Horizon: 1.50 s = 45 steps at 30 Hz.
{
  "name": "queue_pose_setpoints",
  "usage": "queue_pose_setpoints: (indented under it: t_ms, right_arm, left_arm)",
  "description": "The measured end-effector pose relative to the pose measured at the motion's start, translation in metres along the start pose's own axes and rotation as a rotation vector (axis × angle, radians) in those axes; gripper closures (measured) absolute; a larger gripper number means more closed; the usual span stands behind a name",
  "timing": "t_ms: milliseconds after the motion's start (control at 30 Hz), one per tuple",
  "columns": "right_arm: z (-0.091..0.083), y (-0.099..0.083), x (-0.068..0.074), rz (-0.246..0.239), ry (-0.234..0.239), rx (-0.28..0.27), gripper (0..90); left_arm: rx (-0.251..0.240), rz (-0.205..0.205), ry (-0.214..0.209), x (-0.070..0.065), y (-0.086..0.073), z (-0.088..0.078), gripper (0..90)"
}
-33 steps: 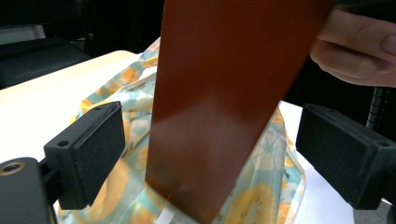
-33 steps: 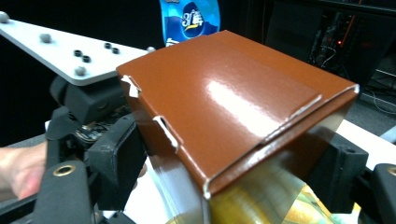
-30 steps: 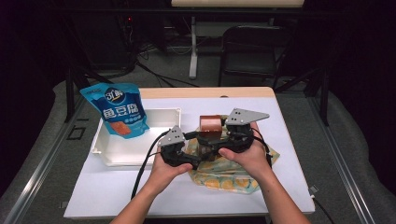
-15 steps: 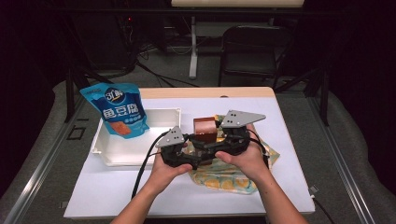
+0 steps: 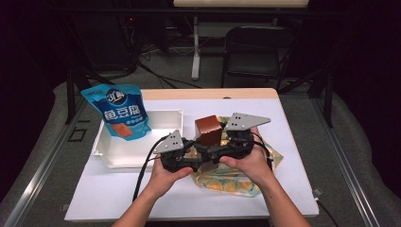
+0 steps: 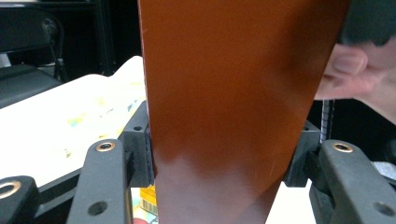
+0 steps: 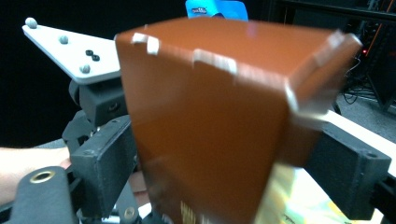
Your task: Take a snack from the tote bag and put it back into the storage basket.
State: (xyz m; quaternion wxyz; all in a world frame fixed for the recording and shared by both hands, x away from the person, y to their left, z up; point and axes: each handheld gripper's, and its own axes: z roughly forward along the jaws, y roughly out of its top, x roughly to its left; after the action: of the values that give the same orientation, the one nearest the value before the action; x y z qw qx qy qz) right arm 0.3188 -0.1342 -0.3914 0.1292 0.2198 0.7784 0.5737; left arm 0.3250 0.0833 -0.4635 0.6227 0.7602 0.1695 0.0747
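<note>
Near the middle of the white table (image 5: 118, 198), a brown box (image 5: 208, 130) stands upright between the two grippers, over a yellow-patterned cloth (image 5: 227, 182) that lies spread beneath the hands. From the left gripper view, the left gripper (image 6: 219, 154) has its jaws set against both sides of the box (image 6: 233, 93), which rises tall and glossy between them; these jaws have just been closing, and the pads look to be pressing on the box walls. On the right gripper view, the right gripper (image 7: 229, 163) has the box (image 7: 215, 121) between its jaws as well, which have just been opening; the picture is blurred, so whether its pads press on the box I cannot tell. Both hands sit close together, the left hand (image 5: 172, 172) just beside the right hand (image 5: 248, 163). Off to the left, a white tray (image 5: 165, 118) rests on the table, and a blue snack bag (image 5: 120, 111) leans over its far corner.
</note>
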Motion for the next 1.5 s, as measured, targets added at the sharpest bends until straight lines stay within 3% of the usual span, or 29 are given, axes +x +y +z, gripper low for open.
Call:
queue_pose_setpoints:
  t_ms: [200, 433, 467, 500, 633, 1133, 1500]
  right_arm:
    - [-0.006, -0.001, -0.003, 0.018, -0.012, -0.024, 12.5]
    - [-0.013, 0.001, -0.003, 0.028, -0.009, -0.057, 13.3]
    - [-0.015, 0.001, -0.003, 0.030, -0.012, -0.059, 13.3]
    - [-0.016, 0.000, -0.004, 0.028, -0.017, -0.060, 13.5]
    - [-0.022, -0.003, -0.008, 0.035, -0.031, -0.067, 14.0]
    - [-0.038, -0.033, -0.022, 0.075, -0.101, -0.060, 14.7]
    - [-0.050, -0.059, -0.027, 0.093, -0.145, -0.043, 15.1]
  left_arm:
    - [0.019, 0.008, 0.030, 0.001, 0.001, -0.006, 43.5]
    - [0.007, -0.023, 0.052, 0.006, -0.001, -0.012, 43.5]
    - [0.003, -0.022, 0.078, 0.005, -0.001, -0.013, 43.5]
    - [0.004, -0.024, 0.061, 0.007, -0.001, -0.015, 43.5]
    - [-0.003, -0.028, 0.077, 0.009, 0.000, -0.022, 43.5]
    - [-0.063, -0.044, 0.104, 0.013, 0.005, -0.048, 43.5]
    - [-0.056, -0.054, 0.177, 0.023, -0.001, -0.076, 43.5]
